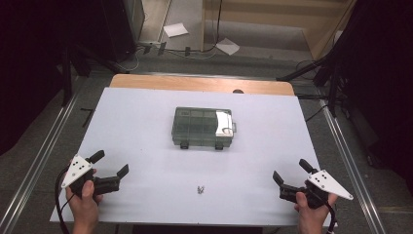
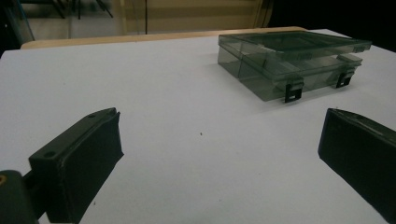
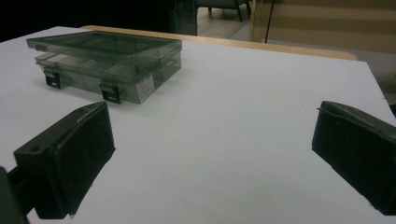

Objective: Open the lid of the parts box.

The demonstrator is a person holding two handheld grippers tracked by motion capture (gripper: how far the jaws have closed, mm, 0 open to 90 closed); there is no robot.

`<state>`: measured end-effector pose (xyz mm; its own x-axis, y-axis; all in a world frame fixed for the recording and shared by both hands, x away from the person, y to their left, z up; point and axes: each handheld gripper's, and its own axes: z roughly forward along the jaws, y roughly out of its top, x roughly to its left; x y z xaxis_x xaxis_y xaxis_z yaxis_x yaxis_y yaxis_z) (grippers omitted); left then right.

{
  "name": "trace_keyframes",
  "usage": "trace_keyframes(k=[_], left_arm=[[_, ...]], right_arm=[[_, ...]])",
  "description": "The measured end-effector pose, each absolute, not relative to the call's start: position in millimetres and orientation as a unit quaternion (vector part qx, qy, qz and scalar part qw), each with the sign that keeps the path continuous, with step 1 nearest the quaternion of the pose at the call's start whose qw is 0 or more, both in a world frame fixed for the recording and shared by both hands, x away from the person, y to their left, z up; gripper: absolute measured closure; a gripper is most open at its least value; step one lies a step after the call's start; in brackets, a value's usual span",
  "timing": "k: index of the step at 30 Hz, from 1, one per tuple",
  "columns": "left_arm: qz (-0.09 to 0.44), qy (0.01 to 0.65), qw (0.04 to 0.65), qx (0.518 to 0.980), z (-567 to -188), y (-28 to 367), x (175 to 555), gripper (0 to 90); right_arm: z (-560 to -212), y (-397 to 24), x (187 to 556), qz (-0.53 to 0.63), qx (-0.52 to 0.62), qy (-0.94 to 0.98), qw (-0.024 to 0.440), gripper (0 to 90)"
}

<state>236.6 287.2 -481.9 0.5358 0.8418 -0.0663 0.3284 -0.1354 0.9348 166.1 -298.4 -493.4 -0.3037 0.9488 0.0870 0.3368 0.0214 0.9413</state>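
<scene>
At the near edge of the white table (image 1: 146,122), a person holds two grippers low over the surface, one at each corner. The left gripper (image 1: 110,163) has its jaws spread wide with nothing between them, and the right gripper (image 1: 290,171) is the same, wide apart and empty. Both point toward a smoky clear plastic box (image 1: 202,127) in the middle of the table, lid down, two dark latches facing the person. A few tiny screws (image 1: 200,189) lie between the grippers, well apart from both.
</scene>
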Motion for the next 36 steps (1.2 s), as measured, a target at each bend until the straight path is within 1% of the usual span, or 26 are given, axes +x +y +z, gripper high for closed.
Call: trace_keyframes(k=[6, 7, 10, 21, 25, 28, 36], left_arm=[[0.245, 0.405, 0.512, 0.717, -481.7, 277.1, 237.7, 0.0], [0.243, 0.403, 0.510, 0.720, -481.9, 273.1, 238.6, 0.0], [0.238, 0.400, 0.507, 0.726, -482.9, 267.3, 240.4, 0.0], [0.232, 0.389, 0.503, 0.736, -480.3, 247.9, 243.8, 0.0], [0.209, 0.388, 0.508, 0.740, -480.2, 240.4, 249.3, 0.0], [0.204, 0.387, 0.502, 0.746, -480.6, 236.0, 252.7, 0.0], [0.184, 0.388, 0.506, 0.748, -480.9, 226.1, 260.9, 0.0]], right_arm=[[-493.2, -295.1, 169.1, 0.488, 0.498, 0.646, 0.310, 0.0], [-492.8, -294.2, 170.4, 0.498, 0.500, 0.642, 0.299, 0.0], [-492.4, -293.2, 173.2, 0.507, 0.501, 0.638, 0.292, 0.0], [-489.6, -277.5, 188.1, 0.503, 0.486, 0.654, 0.289, 0.0], [-488.5, -269.4, 193.0, 0.503, 0.480, 0.661, 0.283, 0.0], [-487.7, -264.3, 197.8, 0.499, 0.472, 0.669, 0.284, 0.0], [-486.4, -251.3, 209.6, 0.500, 0.467, 0.679, 0.266, 0.3]])
